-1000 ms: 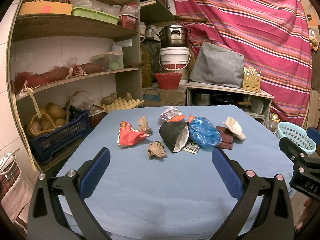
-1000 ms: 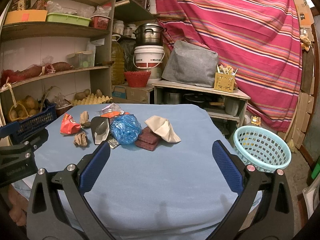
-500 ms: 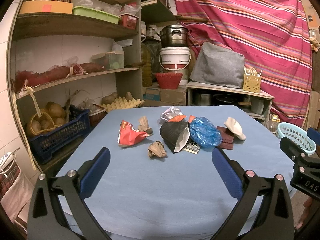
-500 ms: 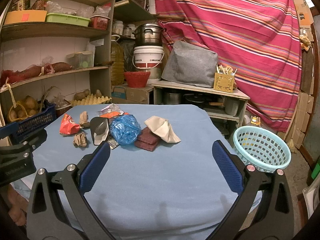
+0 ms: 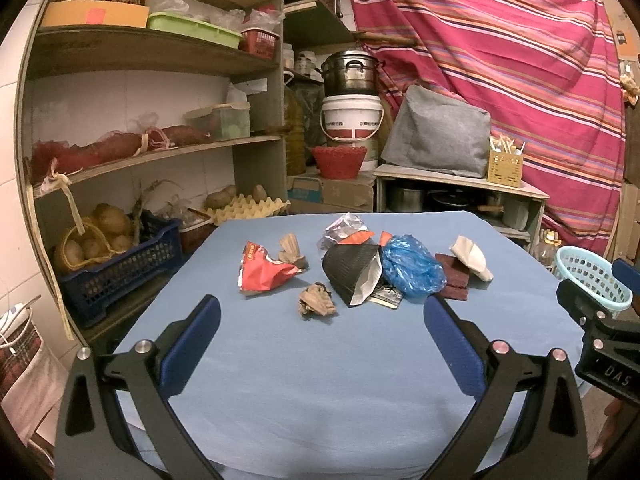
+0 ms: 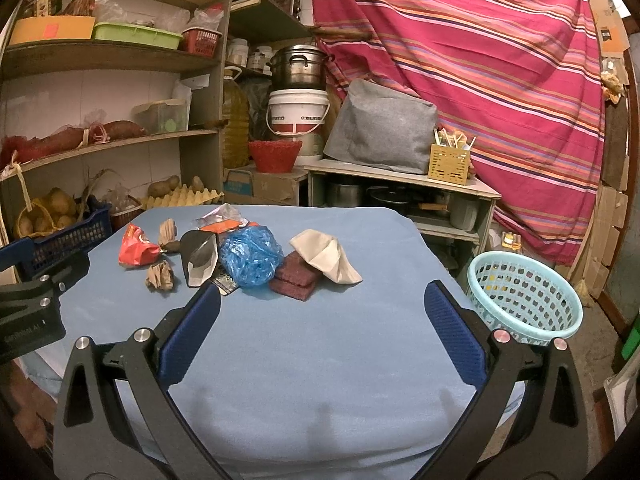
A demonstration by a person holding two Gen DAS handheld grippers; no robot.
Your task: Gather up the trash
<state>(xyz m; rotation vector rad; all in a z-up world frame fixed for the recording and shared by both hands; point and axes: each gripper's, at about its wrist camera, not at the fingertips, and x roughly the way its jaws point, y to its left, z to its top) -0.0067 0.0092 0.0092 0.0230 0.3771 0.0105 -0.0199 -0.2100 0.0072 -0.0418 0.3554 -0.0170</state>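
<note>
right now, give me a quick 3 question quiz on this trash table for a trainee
1. True or false: the left gripper and the right gripper are both open and hold nothing.
2. Which item lies nearest the light blue basket? A. red snack wrapper B. beige crumpled paper C. blue plastic bag
3. Fill in: the trash lies on a ____ tablecloth.

Key: 1 true; 2 B; 3 blue.
</note>
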